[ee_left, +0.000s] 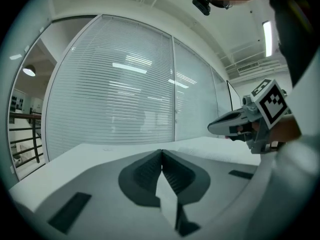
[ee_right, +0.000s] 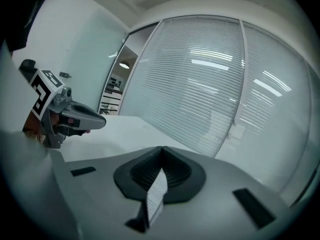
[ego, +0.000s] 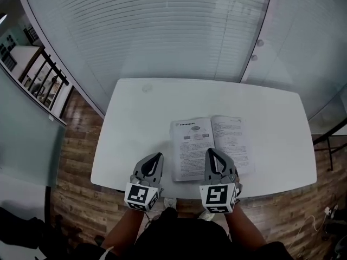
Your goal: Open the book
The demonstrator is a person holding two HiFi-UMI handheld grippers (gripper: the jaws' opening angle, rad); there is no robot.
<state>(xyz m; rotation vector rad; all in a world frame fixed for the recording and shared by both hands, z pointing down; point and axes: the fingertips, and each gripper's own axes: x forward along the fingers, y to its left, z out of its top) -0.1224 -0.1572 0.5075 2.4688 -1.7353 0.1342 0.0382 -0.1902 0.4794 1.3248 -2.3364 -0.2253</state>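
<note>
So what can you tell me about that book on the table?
The book lies open and flat on the white table, near its front edge, slightly askew. It looks like a thin paper booklet: two white pages of dark print, the left one with a heading and a diagram on top. The right gripper overlaps its lower middle in the head view, jaws shut, gripping no page.

grey left gripper (ego: 158, 156), grey right gripper (ego: 210, 153), black-and-white marker cubes (ego: 142, 195), dark clothing (ego: 179, 238)

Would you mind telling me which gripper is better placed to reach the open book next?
Probably the right gripper: its tips lie over the near edge of the open white paper book, while the left gripper hangs to its left over bare white table.
</note>
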